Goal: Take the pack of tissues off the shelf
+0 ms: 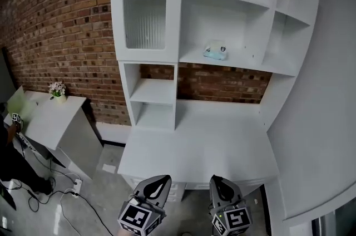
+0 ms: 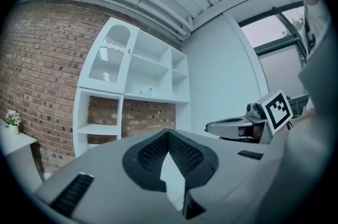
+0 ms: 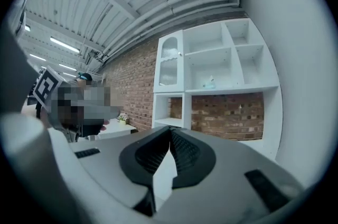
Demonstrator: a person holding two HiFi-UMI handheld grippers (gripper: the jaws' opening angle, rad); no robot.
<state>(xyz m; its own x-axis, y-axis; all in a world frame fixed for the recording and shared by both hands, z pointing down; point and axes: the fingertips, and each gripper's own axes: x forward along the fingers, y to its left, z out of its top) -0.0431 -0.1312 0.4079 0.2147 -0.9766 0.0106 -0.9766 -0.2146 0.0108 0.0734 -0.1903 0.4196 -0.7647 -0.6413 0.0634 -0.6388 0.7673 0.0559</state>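
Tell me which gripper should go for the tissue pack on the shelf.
Right, probably. The pack of tissues lies right of centre on the shelf, nearly straight ahead of the right gripper; the left gripper sits further left. Both are shut and empty.

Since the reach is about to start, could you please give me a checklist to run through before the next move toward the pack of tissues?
1. Pack of tissues lying on the shelf: ok.
2. Nothing standing in front of the pack: ok.
3. Cabinet door closed, out of the way: ok.
4. Left gripper open for a grasp: not ok, its jaws are shut with nothing between them.
5. Right gripper open for a grasp: not ok, its jaws are shut with nothing between them.
6. Grippers up at the pack: not ok, both are low at the front edge of the desk, well short of the shelf.
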